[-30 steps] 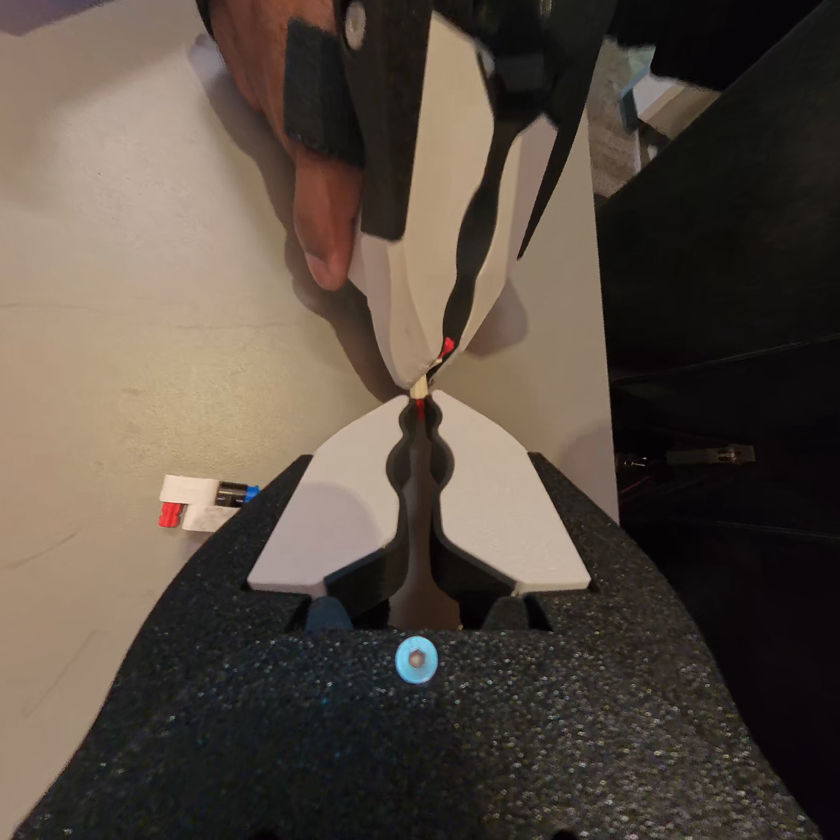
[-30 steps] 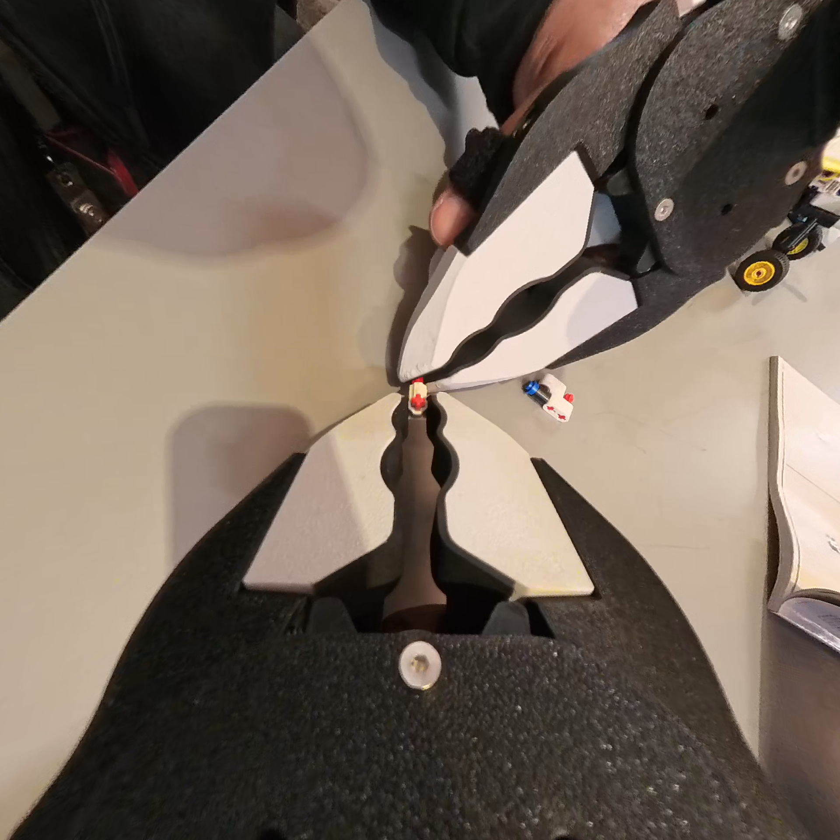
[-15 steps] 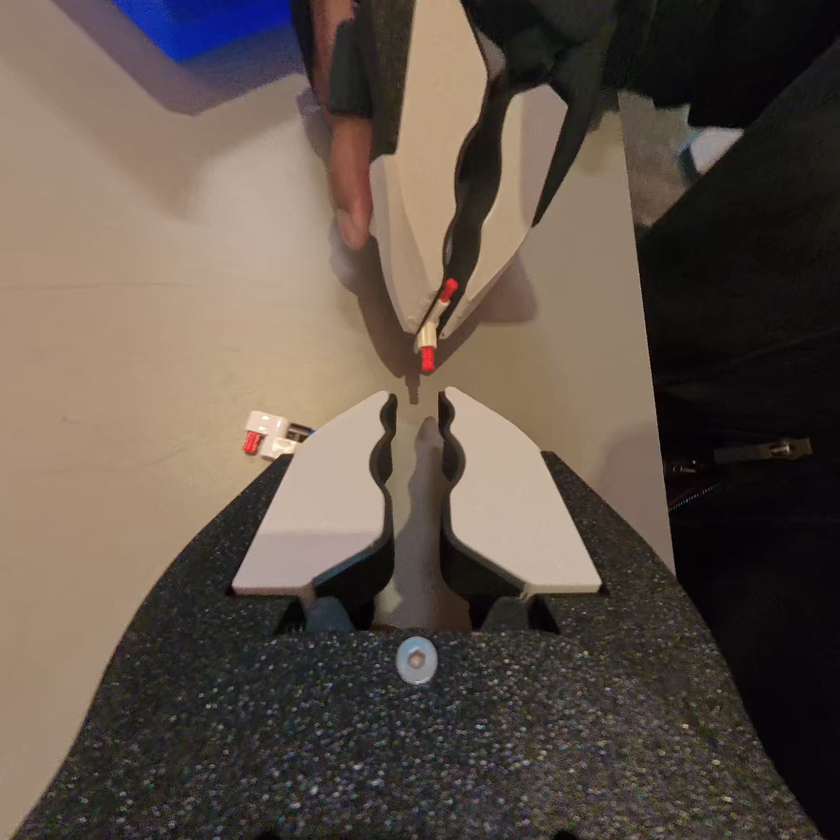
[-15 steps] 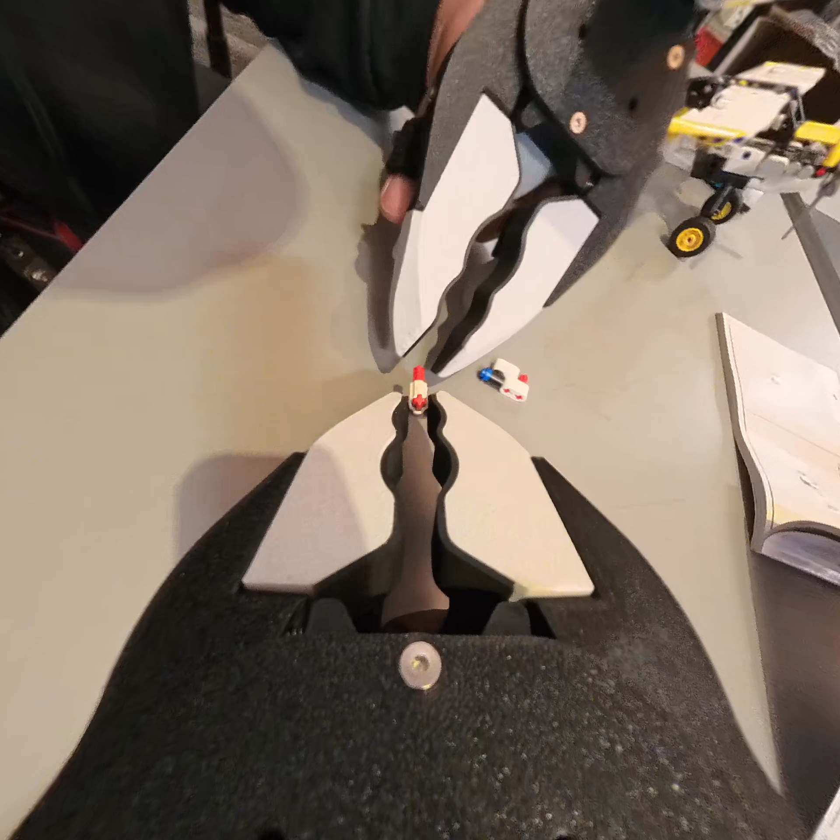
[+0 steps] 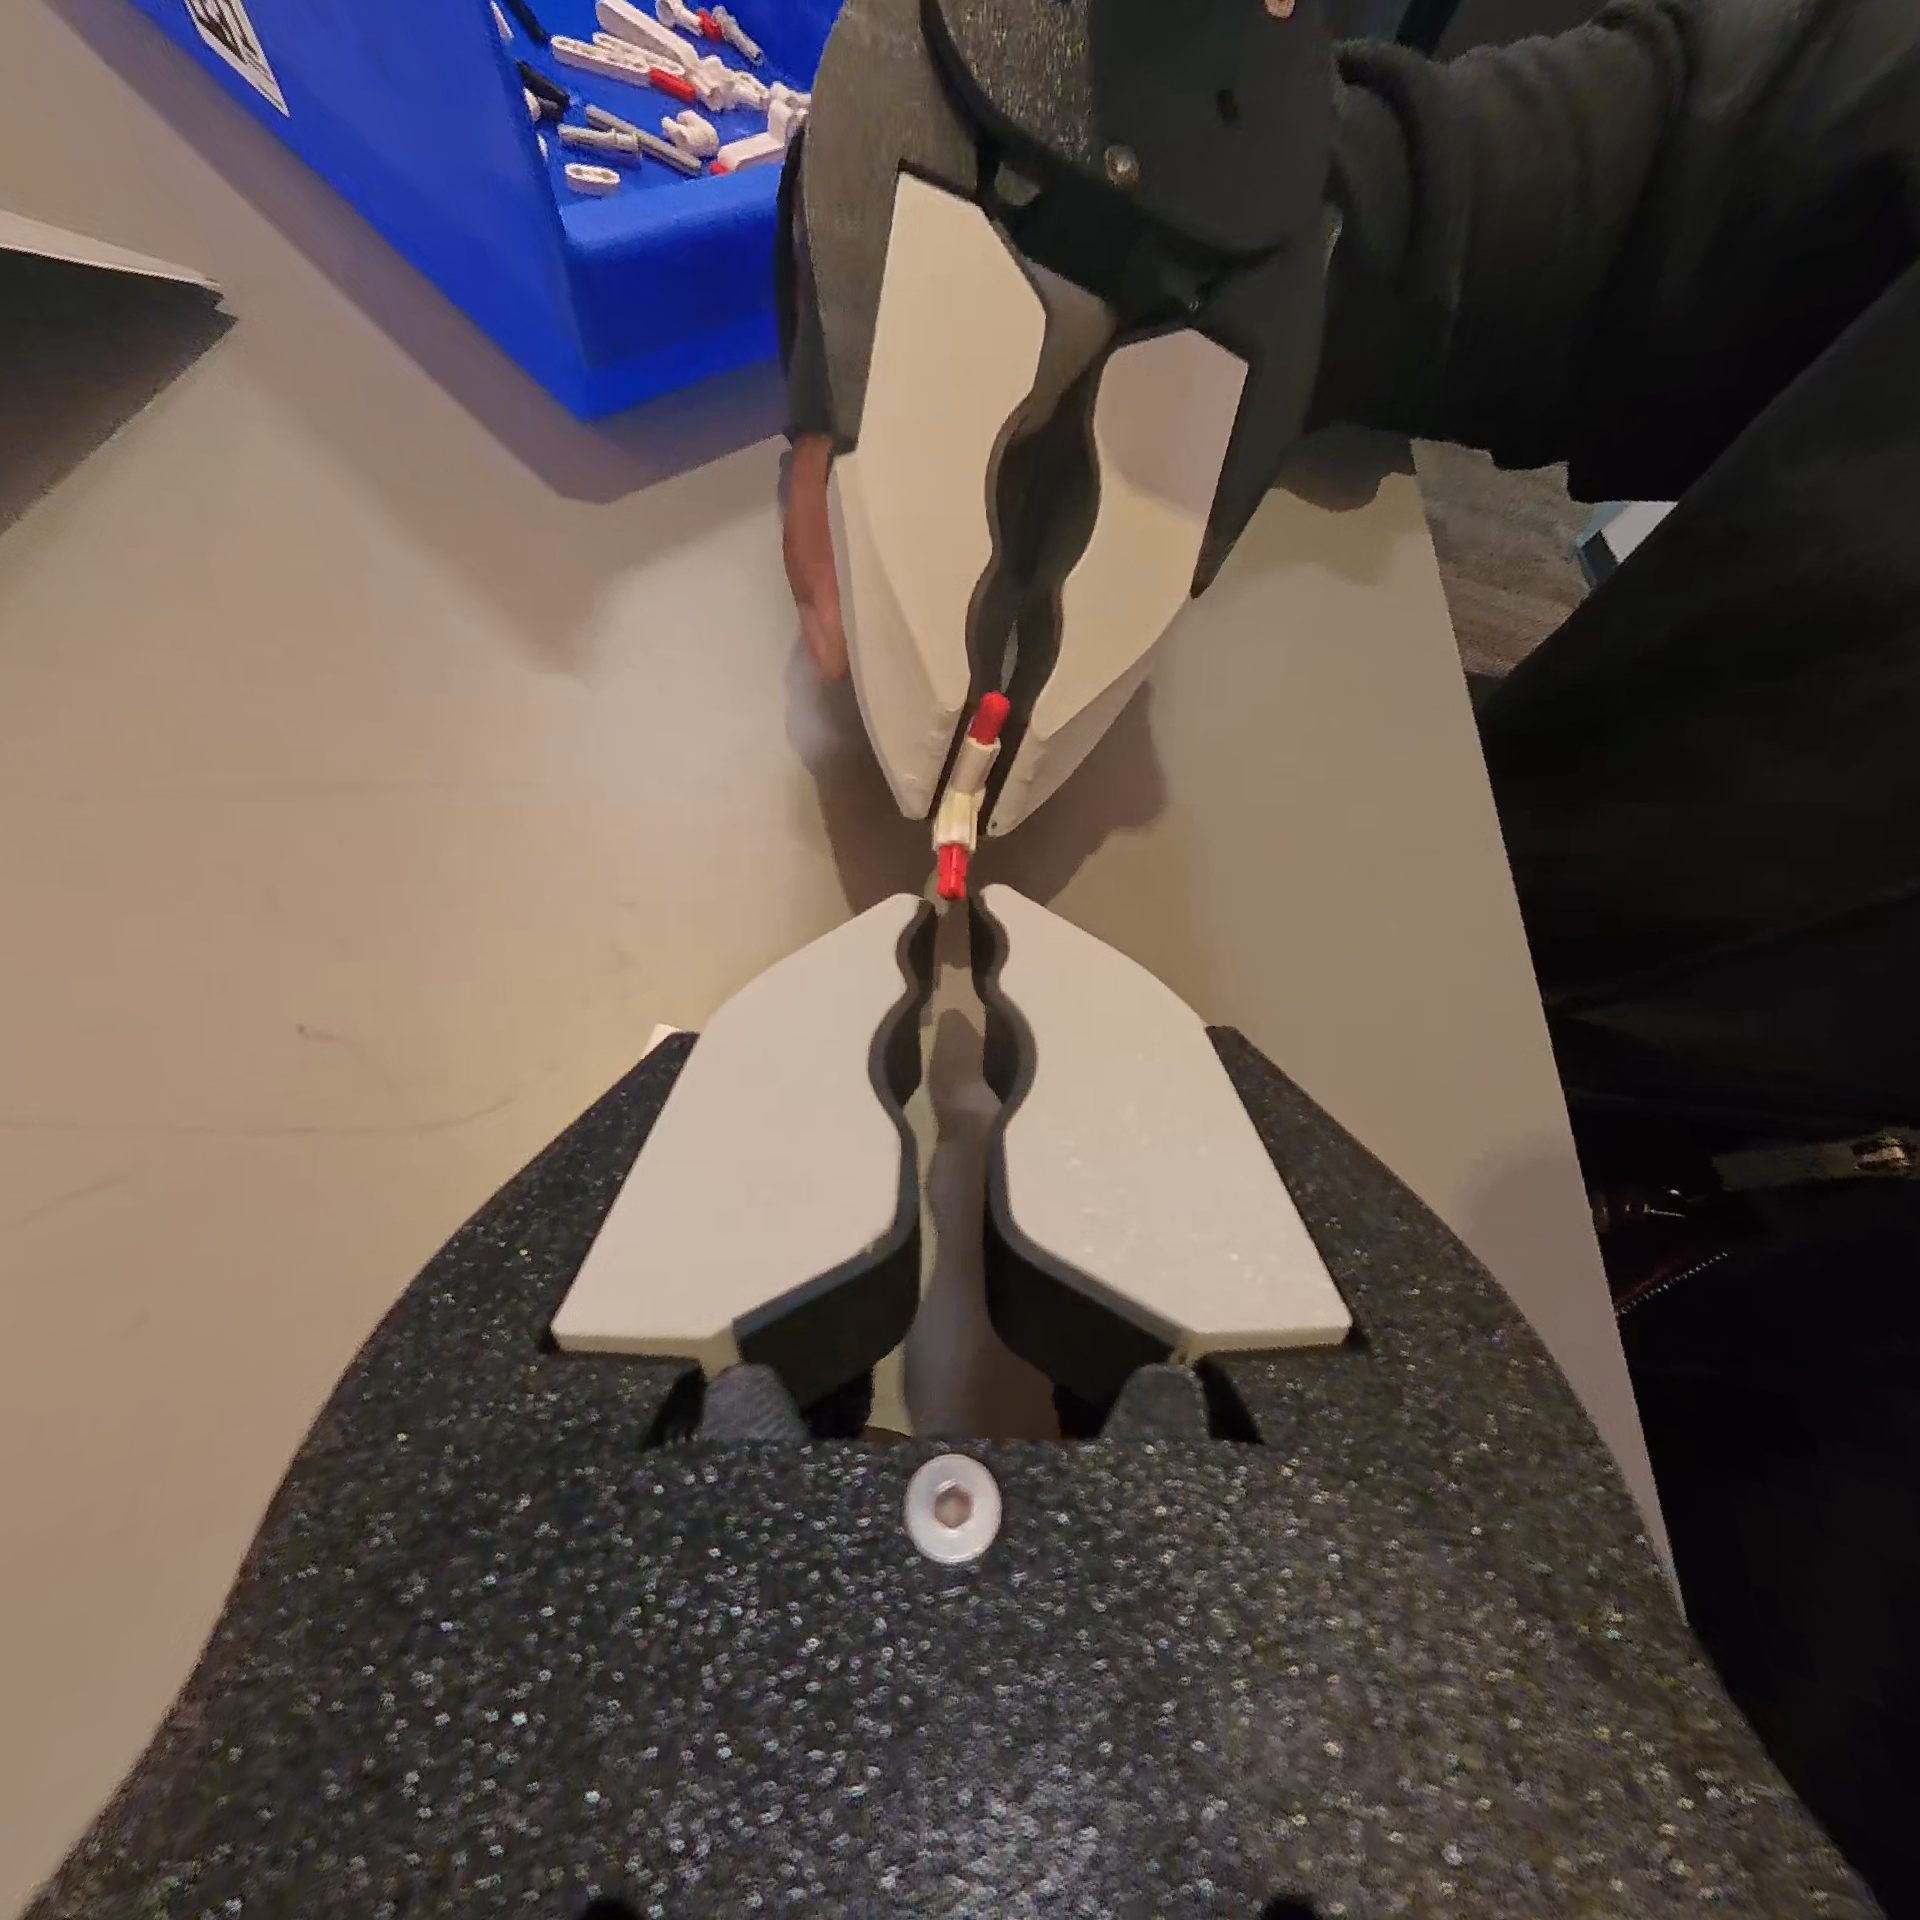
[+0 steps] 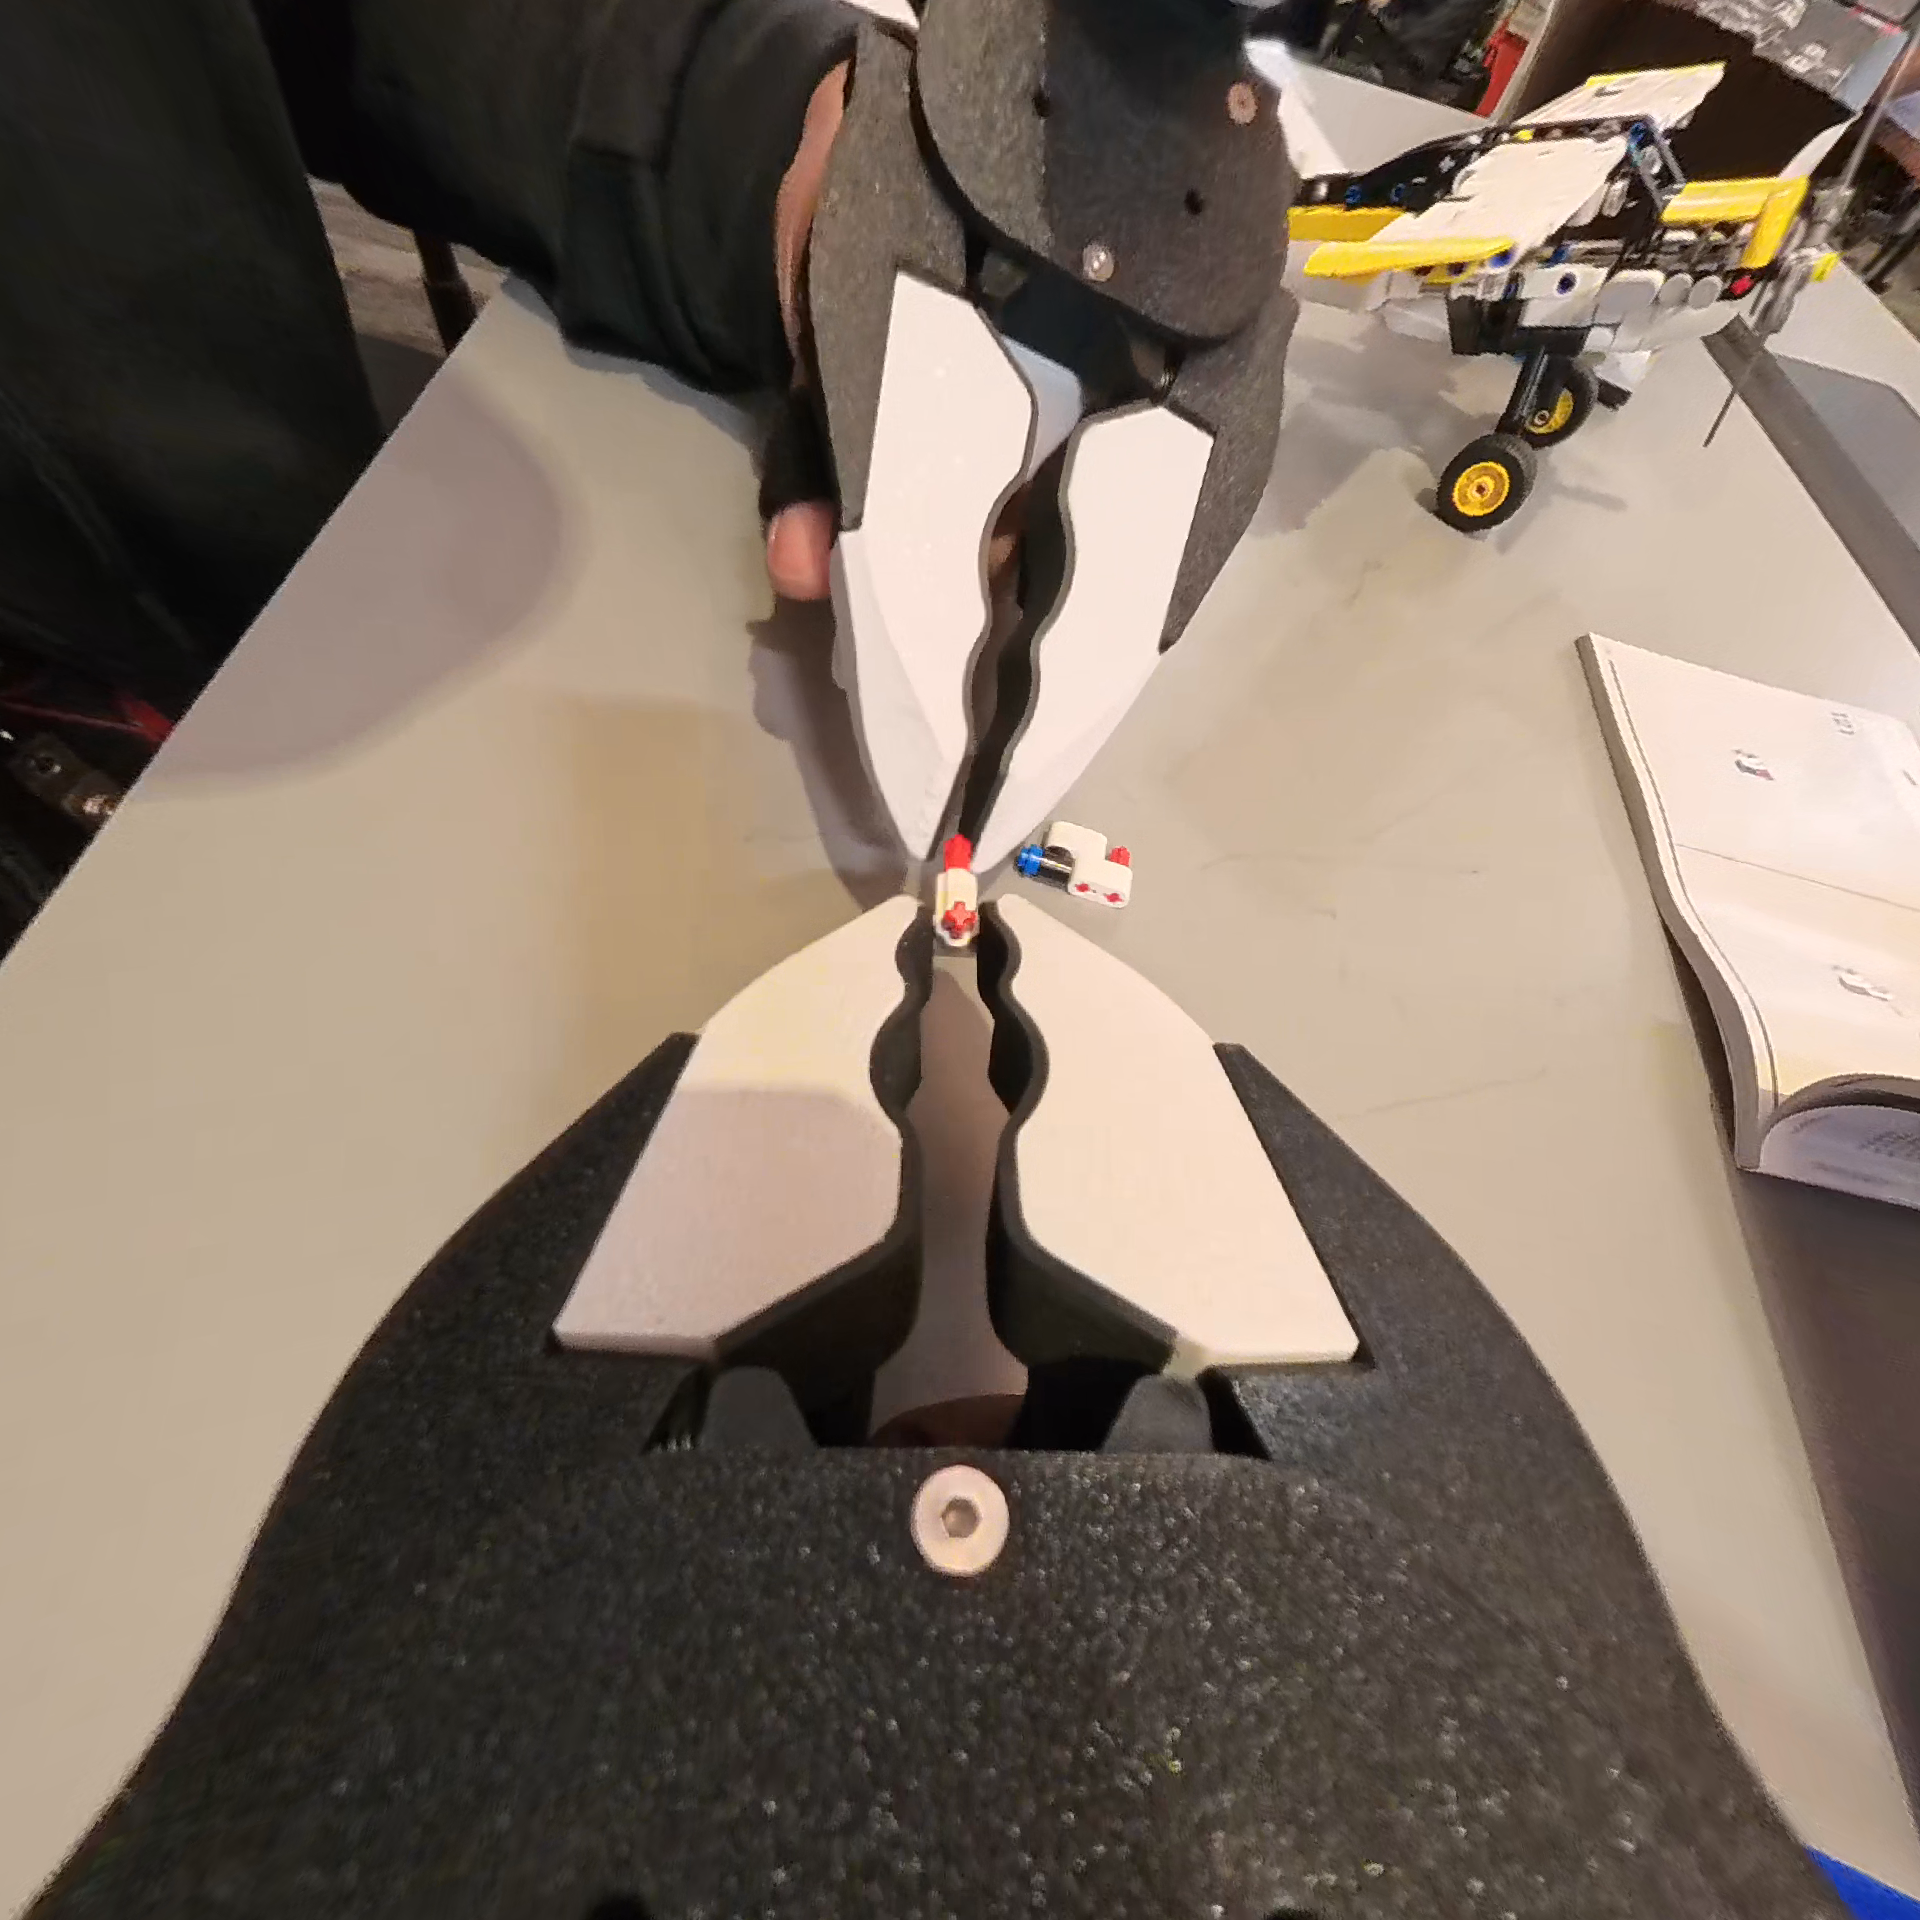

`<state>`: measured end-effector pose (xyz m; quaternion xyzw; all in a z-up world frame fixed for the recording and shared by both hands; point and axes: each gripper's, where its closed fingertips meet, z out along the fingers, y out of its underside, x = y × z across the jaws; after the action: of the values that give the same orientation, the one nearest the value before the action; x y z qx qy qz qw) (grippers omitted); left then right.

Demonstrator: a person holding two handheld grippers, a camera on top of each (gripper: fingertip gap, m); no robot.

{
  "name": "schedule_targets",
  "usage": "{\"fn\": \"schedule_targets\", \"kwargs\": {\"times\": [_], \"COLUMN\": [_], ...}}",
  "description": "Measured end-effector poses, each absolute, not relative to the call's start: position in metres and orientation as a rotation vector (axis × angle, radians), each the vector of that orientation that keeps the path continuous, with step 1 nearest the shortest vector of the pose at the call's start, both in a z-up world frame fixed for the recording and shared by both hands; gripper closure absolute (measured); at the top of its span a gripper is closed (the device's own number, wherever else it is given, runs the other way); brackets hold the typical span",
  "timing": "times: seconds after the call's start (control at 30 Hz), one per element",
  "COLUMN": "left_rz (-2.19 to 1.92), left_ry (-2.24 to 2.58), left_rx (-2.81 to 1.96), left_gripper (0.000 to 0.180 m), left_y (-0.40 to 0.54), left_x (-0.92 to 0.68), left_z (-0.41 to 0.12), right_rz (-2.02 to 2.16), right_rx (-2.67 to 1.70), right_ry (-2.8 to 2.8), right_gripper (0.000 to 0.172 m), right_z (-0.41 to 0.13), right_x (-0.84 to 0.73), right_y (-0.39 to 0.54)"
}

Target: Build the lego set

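Small plastic peg (image 6: 957,902): cream sleeve on a red cross-shaped axle, red at both ends. Right tongs (image 6: 953,928) clench its cream middle. Left tongs (image 5: 949,906), tips narrowly parted, reach its red end; contact unclear. Tong fingers (image 5: 769,1132): smooth pale plates with wavy dark inner edges, in grainy black housing. Beside the peg, on the matte counter (image 6: 416,935), lies a white block (image 6: 1086,879) with blue and red studs. Farther off: a booklet (image 6: 1766,883), cut off.
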<state>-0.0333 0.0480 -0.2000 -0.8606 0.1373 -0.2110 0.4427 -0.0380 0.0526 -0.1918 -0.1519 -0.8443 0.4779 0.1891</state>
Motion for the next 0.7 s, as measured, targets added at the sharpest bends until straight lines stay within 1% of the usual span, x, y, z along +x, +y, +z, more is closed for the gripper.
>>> {"fn": "schedule_targets", "kwargs": {"times": [0.7], "left_rz": [-0.525], "left_ry": [0.362], "left_rx": [-2.051], "left_gripper": [0.178], "left_y": [0.05], "left_x": [-0.029], "left_z": [-0.191], "right_rz": [1.408], "right_rx": [-0.404], "right_ry": [-2.366], "right_gripper": [0.164], "right_z": [-0.186], "right_x": [-0.035], "right_y": [0.051]}}
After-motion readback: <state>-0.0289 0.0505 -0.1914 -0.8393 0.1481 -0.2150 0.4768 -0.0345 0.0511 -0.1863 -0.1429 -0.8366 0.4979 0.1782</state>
